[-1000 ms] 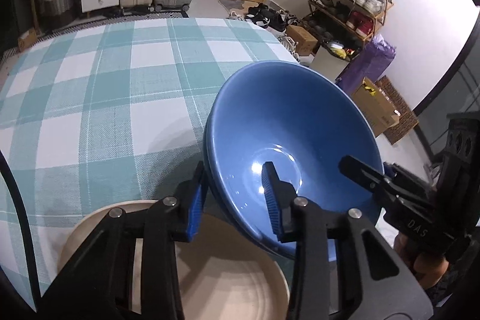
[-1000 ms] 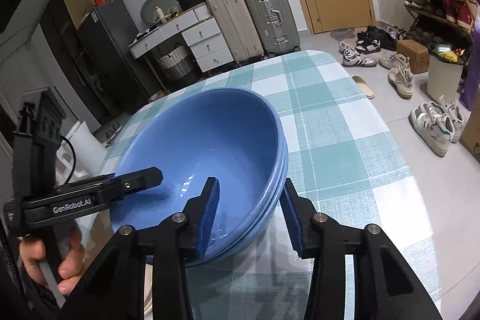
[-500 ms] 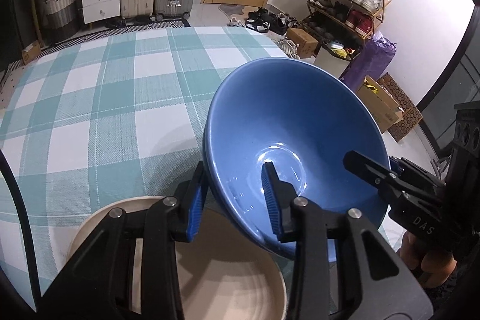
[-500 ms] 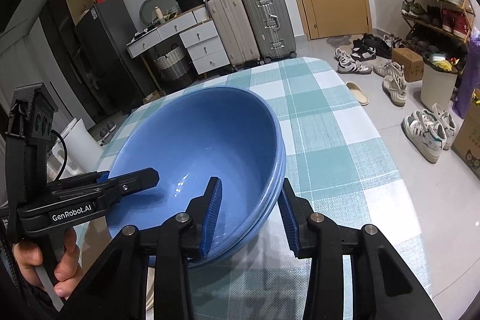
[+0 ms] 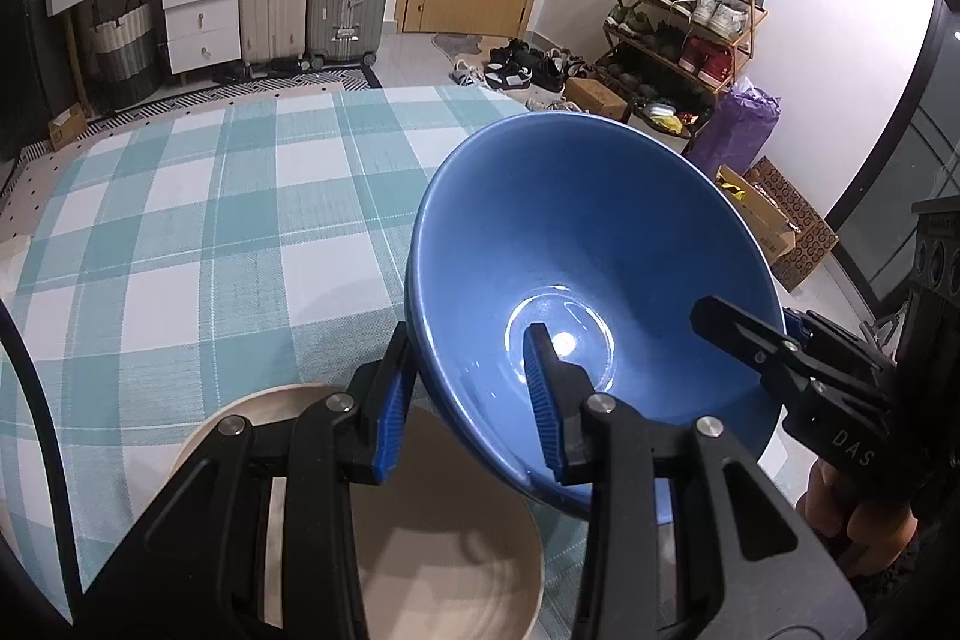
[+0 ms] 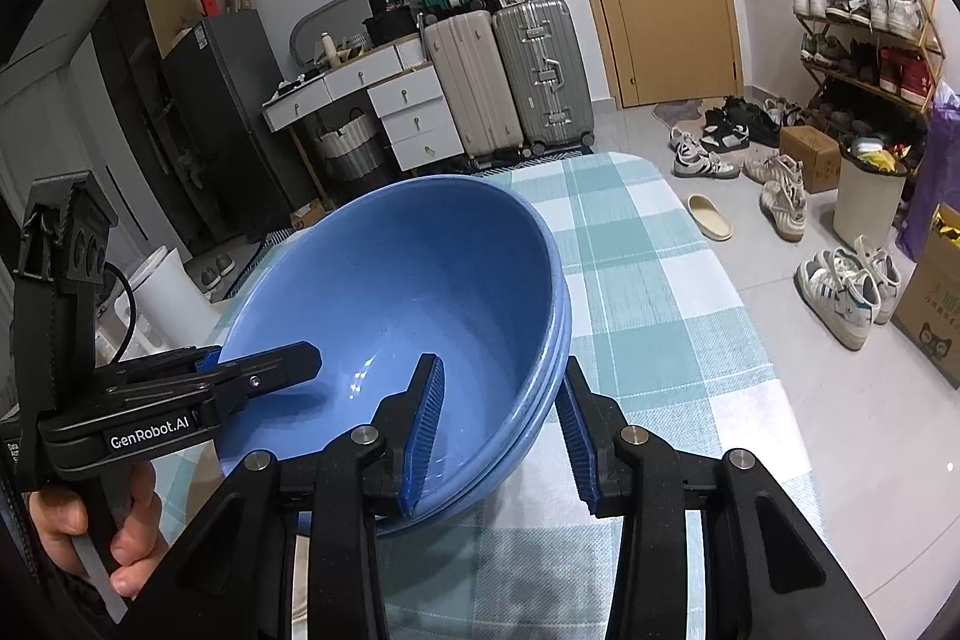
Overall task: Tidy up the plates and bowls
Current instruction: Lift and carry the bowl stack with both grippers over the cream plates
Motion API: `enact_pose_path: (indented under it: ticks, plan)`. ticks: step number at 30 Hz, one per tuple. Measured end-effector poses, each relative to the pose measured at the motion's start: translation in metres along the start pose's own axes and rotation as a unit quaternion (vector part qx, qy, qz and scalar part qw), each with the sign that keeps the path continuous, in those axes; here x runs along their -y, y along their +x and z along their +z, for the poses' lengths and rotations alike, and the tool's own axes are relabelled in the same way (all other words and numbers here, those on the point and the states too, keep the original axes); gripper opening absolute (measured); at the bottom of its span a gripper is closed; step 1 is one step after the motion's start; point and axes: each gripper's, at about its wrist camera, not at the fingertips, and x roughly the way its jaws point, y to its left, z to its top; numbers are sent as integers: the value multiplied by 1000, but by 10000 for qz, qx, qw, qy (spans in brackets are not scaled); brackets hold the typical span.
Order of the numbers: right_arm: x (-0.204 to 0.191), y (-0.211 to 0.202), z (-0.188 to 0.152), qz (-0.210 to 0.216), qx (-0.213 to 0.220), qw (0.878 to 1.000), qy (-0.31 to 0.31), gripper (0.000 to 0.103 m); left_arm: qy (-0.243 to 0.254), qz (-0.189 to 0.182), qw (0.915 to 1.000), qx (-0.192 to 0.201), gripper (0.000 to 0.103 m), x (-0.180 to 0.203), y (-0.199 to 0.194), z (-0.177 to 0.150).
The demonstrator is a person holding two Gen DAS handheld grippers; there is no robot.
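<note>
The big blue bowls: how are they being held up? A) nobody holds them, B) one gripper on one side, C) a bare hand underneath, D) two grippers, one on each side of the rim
D: the left gripper and the right gripper each have their jaws clamped over opposite sides of the rim of the stacked round blue bowls.

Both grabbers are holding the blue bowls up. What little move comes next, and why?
Probably carry the blue bowls sideways over the beige plate and lower them. The left gripper and right gripper clamp opposite rims, the stack tilts above the checked tablecloth, and the plate lies just beneath.
</note>
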Motion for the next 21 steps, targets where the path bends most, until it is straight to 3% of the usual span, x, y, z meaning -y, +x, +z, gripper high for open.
enact_pose_path:
  ticks: [11, 21]
  plan:
    - [-31, -24, -2, 62, 156, 9996, -231, 39, -31, 141, 9995, 275, 33, -3, -54, -16]
    - [-76, -24, -9, 255, 100, 9984, -489, 39, -260, 368, 9978, 478, 33, -33, -105, -42]
